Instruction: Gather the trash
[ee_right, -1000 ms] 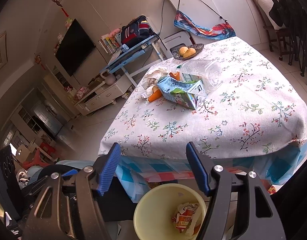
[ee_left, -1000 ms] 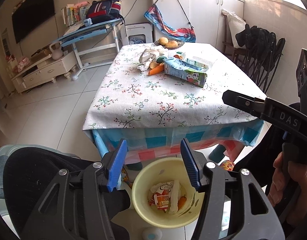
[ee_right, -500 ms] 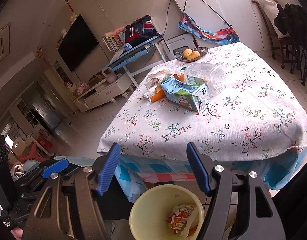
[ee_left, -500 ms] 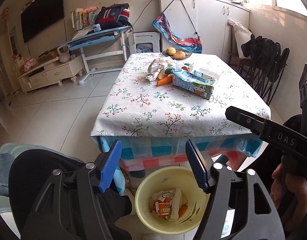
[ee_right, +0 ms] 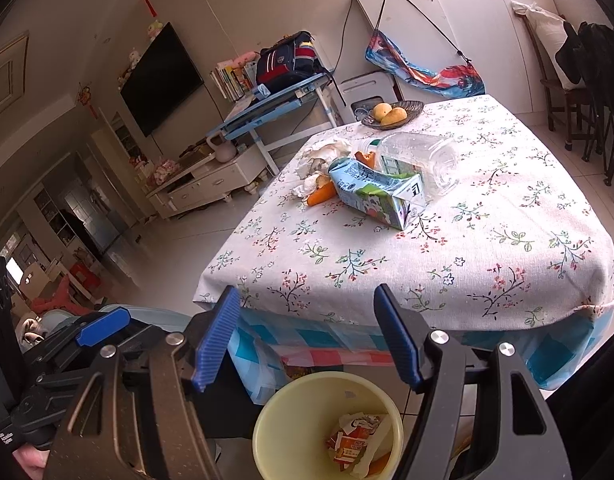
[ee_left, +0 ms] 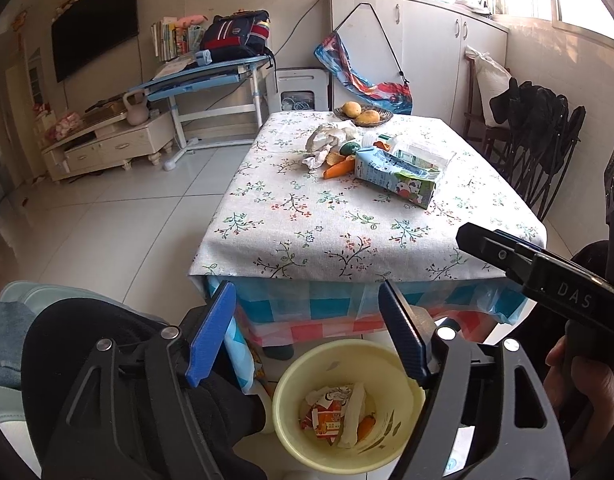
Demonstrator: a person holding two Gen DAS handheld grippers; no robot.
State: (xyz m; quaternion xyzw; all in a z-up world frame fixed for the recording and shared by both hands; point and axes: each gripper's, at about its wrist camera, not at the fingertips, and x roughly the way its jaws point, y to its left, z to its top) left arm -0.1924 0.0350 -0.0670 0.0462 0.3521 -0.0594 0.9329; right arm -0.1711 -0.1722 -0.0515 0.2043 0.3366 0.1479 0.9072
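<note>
My left gripper [ee_left: 303, 332] is over the bin [ee_left: 349, 406], jaws opening now and wider than a second ago, nothing between the pads, so I read the last piece as dropped. The bin sits on the floor at the near edge of the counter [ee_left: 347, 232] and already holds a crushed red-and-white carton [ee_left: 327, 412], a white scrap and a bit of carrot. Compared with a second ago the left view has tipped up a little: more of the counter shows and the bin sits lower in frame, so I judge the hand is lifting off the drop and lining up for the next pick. Trash left on the counter, far half: crumpled paper [ee_left: 327, 140], orange peel, a carrot [ee_left: 339, 168], a blue milk carton [ee_left: 395, 178] lying on its side, and a clear plastic bottle [ee_right: 419, 156] just behind it and touching it. The fruit bowl [ee_left: 363, 114] at the far end is probably not trash. My right gripper [ee_right: 307, 336] hangs beside the left one above the bin, jaws spread and empty, same width as a second ago, barely moved. So the task is partly done: some pieces binned, five or so still out. Next reach is well forward; the milk carton is nearest, and it is wide for these jaws, so the grip could slip.
</note>
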